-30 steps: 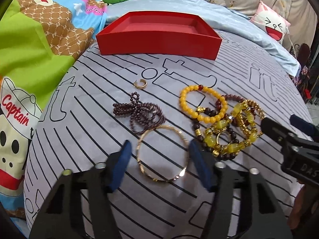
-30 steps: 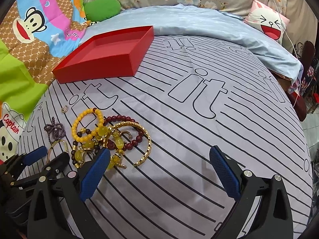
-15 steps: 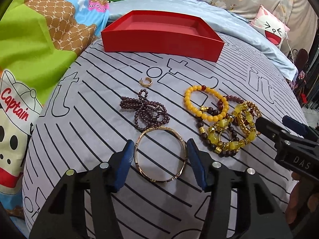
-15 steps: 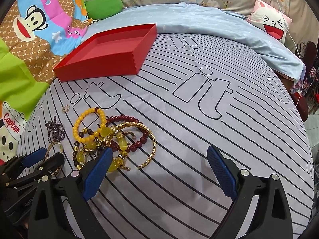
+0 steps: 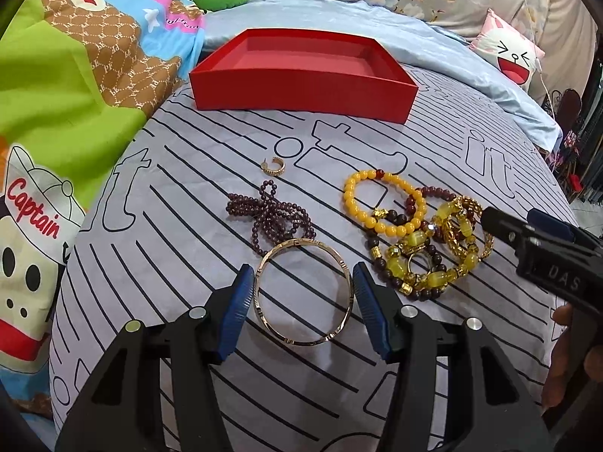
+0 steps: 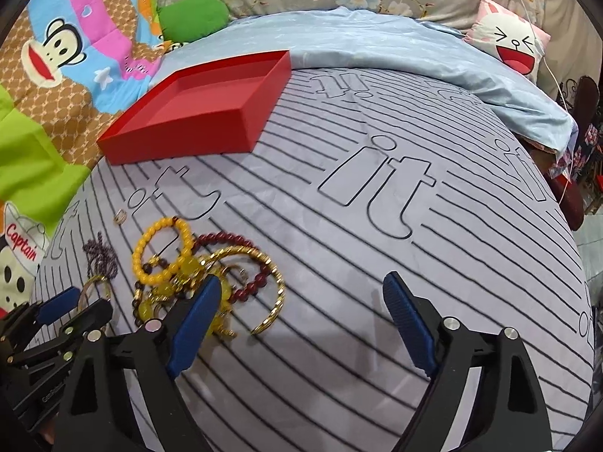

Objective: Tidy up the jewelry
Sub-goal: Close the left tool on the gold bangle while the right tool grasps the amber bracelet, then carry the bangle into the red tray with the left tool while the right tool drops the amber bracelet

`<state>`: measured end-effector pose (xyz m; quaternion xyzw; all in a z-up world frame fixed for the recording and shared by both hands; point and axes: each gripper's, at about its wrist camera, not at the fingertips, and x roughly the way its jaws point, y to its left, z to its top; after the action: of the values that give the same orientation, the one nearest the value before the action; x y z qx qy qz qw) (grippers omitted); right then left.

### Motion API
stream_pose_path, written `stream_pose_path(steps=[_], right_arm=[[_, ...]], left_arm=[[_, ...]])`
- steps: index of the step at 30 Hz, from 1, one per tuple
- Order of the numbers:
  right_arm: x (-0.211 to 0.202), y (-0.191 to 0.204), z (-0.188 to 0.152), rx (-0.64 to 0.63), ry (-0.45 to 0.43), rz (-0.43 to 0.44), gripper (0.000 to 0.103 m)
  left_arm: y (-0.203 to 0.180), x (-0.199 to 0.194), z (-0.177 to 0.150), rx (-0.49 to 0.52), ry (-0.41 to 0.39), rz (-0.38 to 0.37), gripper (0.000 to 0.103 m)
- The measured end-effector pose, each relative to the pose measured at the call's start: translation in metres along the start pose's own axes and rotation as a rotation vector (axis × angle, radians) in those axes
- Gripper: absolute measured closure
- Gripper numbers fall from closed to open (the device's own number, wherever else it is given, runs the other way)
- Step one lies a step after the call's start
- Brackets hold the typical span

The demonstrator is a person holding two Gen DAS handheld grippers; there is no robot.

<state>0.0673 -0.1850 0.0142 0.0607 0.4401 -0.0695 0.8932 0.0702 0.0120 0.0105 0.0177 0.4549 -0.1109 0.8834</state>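
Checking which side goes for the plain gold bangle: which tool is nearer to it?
Left. The left tool straddles the gold bangle, one finger on either side, not visibly pressing it. The right tool, open, sits off by the tangled bead pile.

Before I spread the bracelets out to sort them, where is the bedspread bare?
Bare: the wide striped stretch right of the bracelet pile, and the strip between red tray and small ring. Crowded: around the pile, purple beads and gold bangle.
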Motion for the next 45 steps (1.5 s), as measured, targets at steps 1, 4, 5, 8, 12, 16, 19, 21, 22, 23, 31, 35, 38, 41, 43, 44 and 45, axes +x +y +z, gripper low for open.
stream_pose_path(steps=[1,4,5,8,12,16,19,21,22,23,31,35,38,41,43,44,45], right_arm=[[0.002,-0.001,0.002,0.001,-0.002,-0.004,0.021],[0.011,0.000,0.004,-0.014,0.006,-0.022,0.021],[0.015,0.001,0.003,-0.017,0.016,-0.020,0.021],[0.015,0.003,0.002,-0.025,0.023,-0.009,0.022],[-0.004,0.008,0.002,-0.022,-0.029,0.042,0.024],[-0.006,0.026,0.000,-0.096,-0.017,0.080,0.040],[0.001,0.033,-0.002,-0.105,0.021,0.117,0.060],[0.003,0.036,-0.003,-0.122,0.014,0.108,0.063],[0.003,0.037,-0.003,-0.127,0.014,0.111,0.065],[0.006,0.038,-0.002,-0.126,0.025,0.122,0.069],[0.012,0.034,-0.004,-0.100,0.054,0.161,0.081],[0.007,0.034,-0.003,-0.107,0.042,0.167,0.094],[-0.001,0.033,-0.002,-0.102,0.028,0.179,0.094],[-0.013,0.034,0.002,-0.106,0.007,0.191,0.094],[-0.022,0.035,0.005,-0.111,-0.006,0.205,0.094],[-0.028,0.036,0.007,-0.113,-0.015,0.213,0.094],[-0.032,0.037,0.009,-0.115,-0.021,0.219,0.094]], left_arm=[[0.000,0.000,0.001,0.001,0.000,0.001,0.051],[-0.001,0.002,0.003,0.000,0.001,0.004,0.051],[-0.001,0.002,0.003,0.000,0.000,0.005,0.051],[-0.001,0.001,0.005,0.008,-0.006,0.015,0.051],[0.001,0.003,0.006,0.005,-0.004,0.025,0.051],[0.001,0.005,0.006,-0.001,0.004,0.024,0.051],[0.001,0.004,0.006,0.000,0.002,0.022,0.051],[0.001,0.004,0.007,0.001,0.001,0.020,0.051],[0.001,0.004,0.007,0.000,0.001,0.019,0.051],[0.001,0.004,0.007,0.000,0.002,0.019,0.051],[-0.003,0.007,0.006,0.004,0.010,0.014,0.051],[-0.004,0.005,0.007,0.008,0.004,0.010,0.051],[-0.004,-0.001,0.009,0.010,-0.009,0.004,0.051],[-0.004,-0.010,0.012,0.006,-0.024,-0.011,0.051],[-0.003,-0.015,0.014,0.001,-0.033,-0.021,0.051],[-0.003,-0.020,0.015,-0.002,-0.040,-0.026,0.051],[-0.003,-0.022,0.017,-0.003,-0.045,-0.028,0.051]])
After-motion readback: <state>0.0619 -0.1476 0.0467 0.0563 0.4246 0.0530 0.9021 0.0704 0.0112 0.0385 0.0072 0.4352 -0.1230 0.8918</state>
